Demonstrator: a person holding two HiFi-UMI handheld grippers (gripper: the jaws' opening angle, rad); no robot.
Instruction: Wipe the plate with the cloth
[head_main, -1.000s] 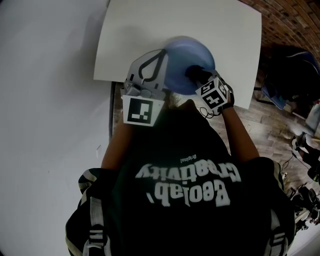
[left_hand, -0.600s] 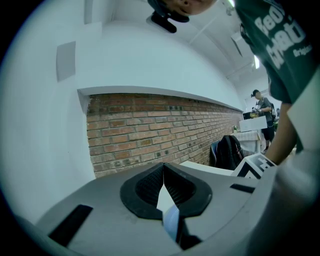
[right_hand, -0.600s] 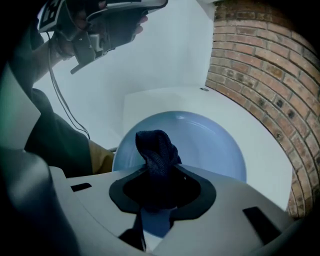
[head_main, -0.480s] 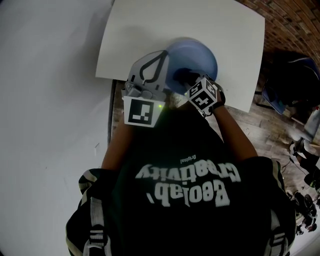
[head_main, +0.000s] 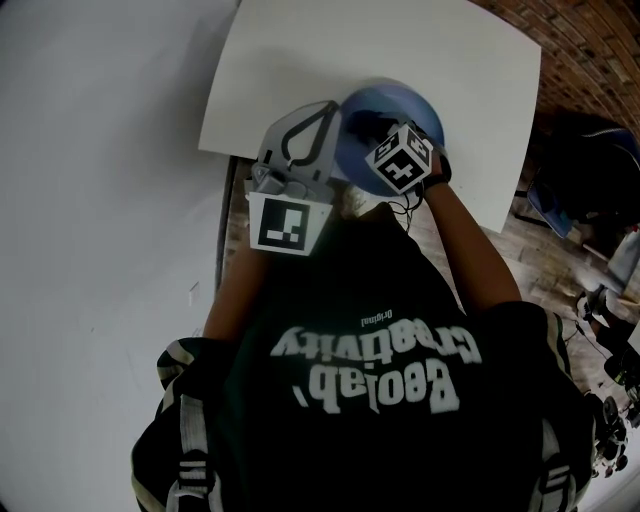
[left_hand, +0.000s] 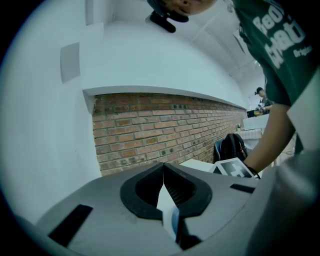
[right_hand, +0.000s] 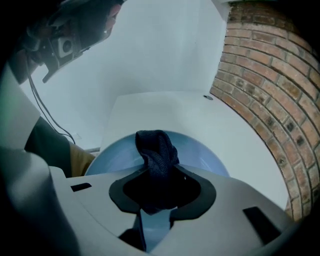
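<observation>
Pinches a dark blue woven cloth (right_hand: 156, 147) in the right gripper (right_hand: 158, 175), bunched end sticking forward over the round light-blue plate (right_hand: 212, 157) lying straight ahead and below. Clamps that plate's left rim in the left gripper (left_hand: 164, 172), 2 jaws pressed together on it. Sits by the white desk's (head_main: 450, 60) near edge, brick wall (right_hand: 270, 85) to the right; looks unobstructed for sweeping across.

Light blue plate (right_hand: 205, 152). Dark navy cloth (right_hand: 156, 150), ribbed weave. White bench (head_main: 420, 50). Grey left gripper (left_hand: 163, 172) and right gripper (right_hand: 157, 176), black jaw liners. Black-and-white square-patterned marker cubes (head_main: 400, 158). Red-brown wall bricks (left_hand: 165, 125), pale mortar. Dark green shirt (head_main: 370, 300), white lettering.
</observation>
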